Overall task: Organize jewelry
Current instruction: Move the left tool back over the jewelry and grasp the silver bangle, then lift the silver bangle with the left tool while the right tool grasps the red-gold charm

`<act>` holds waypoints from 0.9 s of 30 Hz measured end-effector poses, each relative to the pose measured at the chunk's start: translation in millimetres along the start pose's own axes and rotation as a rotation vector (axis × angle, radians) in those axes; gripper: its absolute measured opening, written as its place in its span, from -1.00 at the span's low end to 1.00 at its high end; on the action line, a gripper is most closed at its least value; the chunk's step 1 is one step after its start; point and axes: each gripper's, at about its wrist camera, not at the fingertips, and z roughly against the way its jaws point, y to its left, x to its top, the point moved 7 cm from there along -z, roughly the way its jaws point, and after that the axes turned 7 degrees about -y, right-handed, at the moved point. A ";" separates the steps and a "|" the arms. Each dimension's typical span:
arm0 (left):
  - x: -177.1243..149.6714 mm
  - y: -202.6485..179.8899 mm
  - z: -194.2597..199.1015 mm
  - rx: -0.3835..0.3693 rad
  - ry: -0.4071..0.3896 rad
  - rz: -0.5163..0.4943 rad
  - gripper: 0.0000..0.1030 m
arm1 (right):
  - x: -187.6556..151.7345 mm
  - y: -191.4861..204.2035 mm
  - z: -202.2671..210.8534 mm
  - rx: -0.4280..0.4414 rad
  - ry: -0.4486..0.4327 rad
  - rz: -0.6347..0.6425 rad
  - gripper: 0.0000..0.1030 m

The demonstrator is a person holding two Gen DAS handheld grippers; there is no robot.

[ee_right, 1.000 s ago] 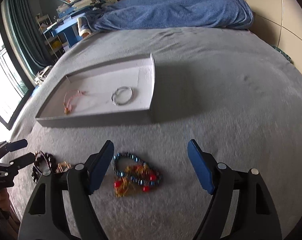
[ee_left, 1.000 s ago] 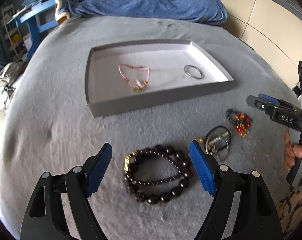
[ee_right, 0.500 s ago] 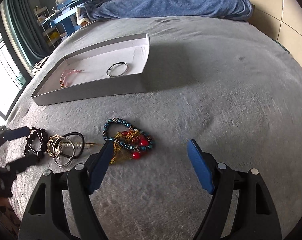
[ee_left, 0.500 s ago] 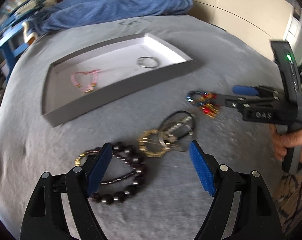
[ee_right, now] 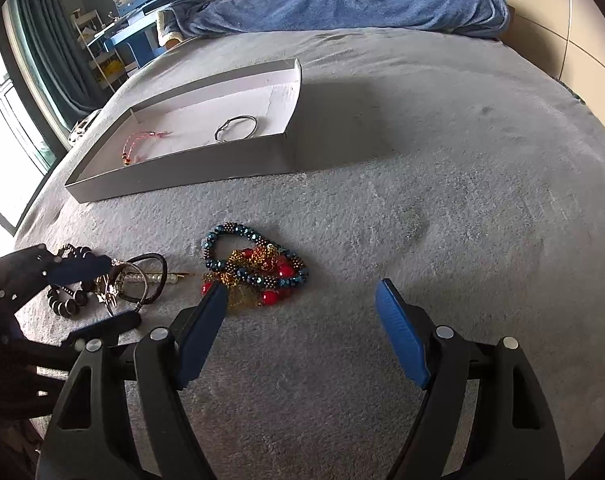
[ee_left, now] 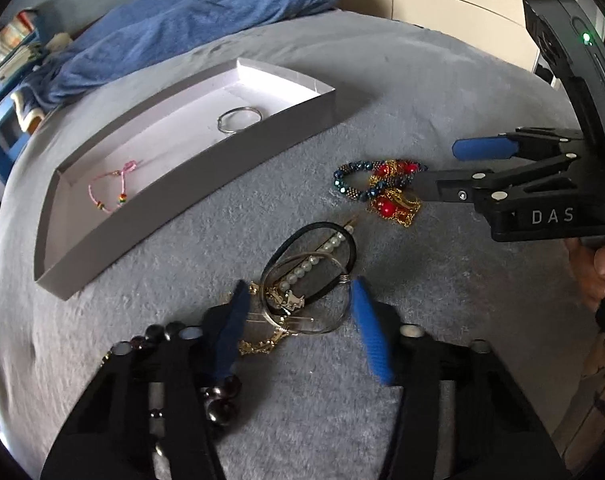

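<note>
Our left tongs (ee_left: 298, 316) straddle the bangles (ee_left: 302, 280) mid-frame, jaws apart — right tongs (ee_right: 298, 332) open too, nothing gripped, tray (ee_left: 182, 204) waiting upper left.

I swung the left gripper (ee_left: 298, 320) off the dark bead bracelet (ee_left: 218, 396) onto the bangle cluster (ee_left: 306, 280), its fingers narrowing, while my right gripper (ee_right: 302, 332) neared the blue-and-red beads (ee_right: 258, 268).

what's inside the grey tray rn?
Shallow grey cardboard tray holds a pink cord bracelet and a thin silver bangle, lying apart. Its near wall hides a strip of the floor.
</note>
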 end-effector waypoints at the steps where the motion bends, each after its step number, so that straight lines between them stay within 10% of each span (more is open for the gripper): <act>1: 0.6 1.0 1.3 -0.002 -0.001 0.004 -0.05 | 0.4 1.0 -0.3 0.003 0.000 0.000 0.47; 27: 28.5 49.3 41.9 -0.020 -0.119 0.219 -0.05 | -8.5 31.1 -7.3 0.094 0.050 0.018 0.25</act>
